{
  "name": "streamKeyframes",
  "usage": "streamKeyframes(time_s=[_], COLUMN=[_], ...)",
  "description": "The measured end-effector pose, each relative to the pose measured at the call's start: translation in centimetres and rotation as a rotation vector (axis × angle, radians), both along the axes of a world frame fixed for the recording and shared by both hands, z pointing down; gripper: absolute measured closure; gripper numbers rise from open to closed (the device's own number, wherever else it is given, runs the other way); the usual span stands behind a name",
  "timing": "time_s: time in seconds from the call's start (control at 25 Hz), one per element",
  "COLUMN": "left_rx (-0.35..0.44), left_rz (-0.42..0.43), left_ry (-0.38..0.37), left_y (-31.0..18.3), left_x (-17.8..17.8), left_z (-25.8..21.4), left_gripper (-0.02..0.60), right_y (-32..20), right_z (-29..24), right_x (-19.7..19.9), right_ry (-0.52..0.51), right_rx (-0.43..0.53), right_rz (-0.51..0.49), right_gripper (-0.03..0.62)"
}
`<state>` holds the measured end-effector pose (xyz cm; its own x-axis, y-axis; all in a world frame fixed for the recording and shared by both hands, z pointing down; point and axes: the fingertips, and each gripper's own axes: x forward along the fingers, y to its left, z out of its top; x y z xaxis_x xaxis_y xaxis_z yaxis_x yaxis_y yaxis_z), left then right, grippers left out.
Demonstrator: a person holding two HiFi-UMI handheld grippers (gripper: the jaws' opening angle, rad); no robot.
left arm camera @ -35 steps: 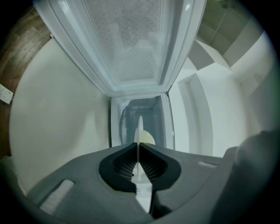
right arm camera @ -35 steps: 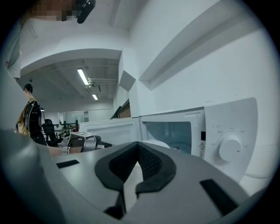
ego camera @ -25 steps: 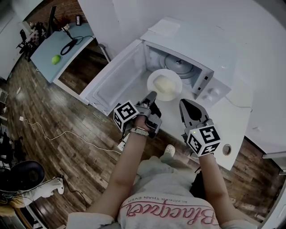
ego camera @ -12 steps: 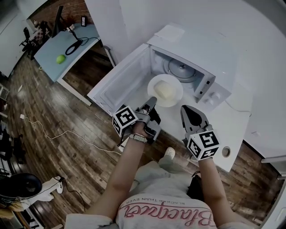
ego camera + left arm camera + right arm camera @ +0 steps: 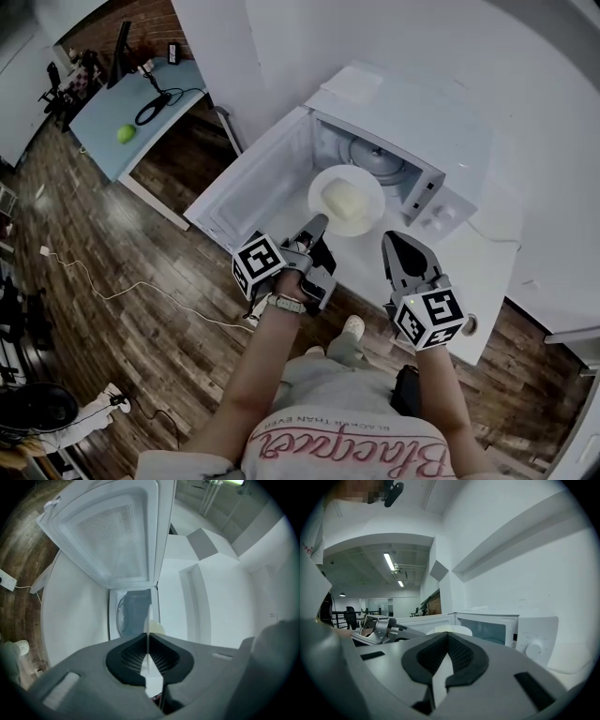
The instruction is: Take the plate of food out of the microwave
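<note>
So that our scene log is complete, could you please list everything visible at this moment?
boxy white microwave oven: one, white, on the counter, door open
round white plate: one, white, in front of the microwave's opening
pale yellow food: one portion, on the plate
white counter: one, under the microwave
light blue desk: one, upper left
small green round fruit: one, on the desk
black cable: one, on the desk
brown wooden floor: below
white cord: one, on the floor
left gripper: grey, shut on the plate's rim
right gripper: grey, shut, empty
</note>
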<state>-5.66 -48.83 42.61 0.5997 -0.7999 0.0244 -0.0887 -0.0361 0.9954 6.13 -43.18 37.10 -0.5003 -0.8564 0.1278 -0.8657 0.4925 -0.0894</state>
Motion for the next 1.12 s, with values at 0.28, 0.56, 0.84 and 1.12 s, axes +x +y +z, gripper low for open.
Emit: streamKeyframes(time_s=[0.28, 0.56, 0.84, 1.12], left_rx=[0.013, 0.039, 0.041, 0.057], left_rz=[0.018, 0.042, 0.058, 0.074], left_ry=[-0.013, 0.0, 0.008, 0.006], left_y=[1.0, 0.9, -0.4, -1.6], left_x=[0.8, 2.1, 3.6, 5.6], left_z=[-2.0, -4.1, -5.7, -7.3], left_gripper=[0.561, 0.561, 0.561, 0.561], right_y=[0.5, 0.2, -1.0, -2.3], right_z=[-1.9, -4.1, -6.2, -6.5], right_x=[0.6, 1.8, 3.6, 5.6], right_ry=[-0.028, -0.045, -0.024, -0.027], right_rx=[0.023, 0.071, 0.128, 0.137], right_rz=[0.042, 0.082, 0.1, 0.112], right_gripper=[0.588, 0.588, 0.588, 0.589])
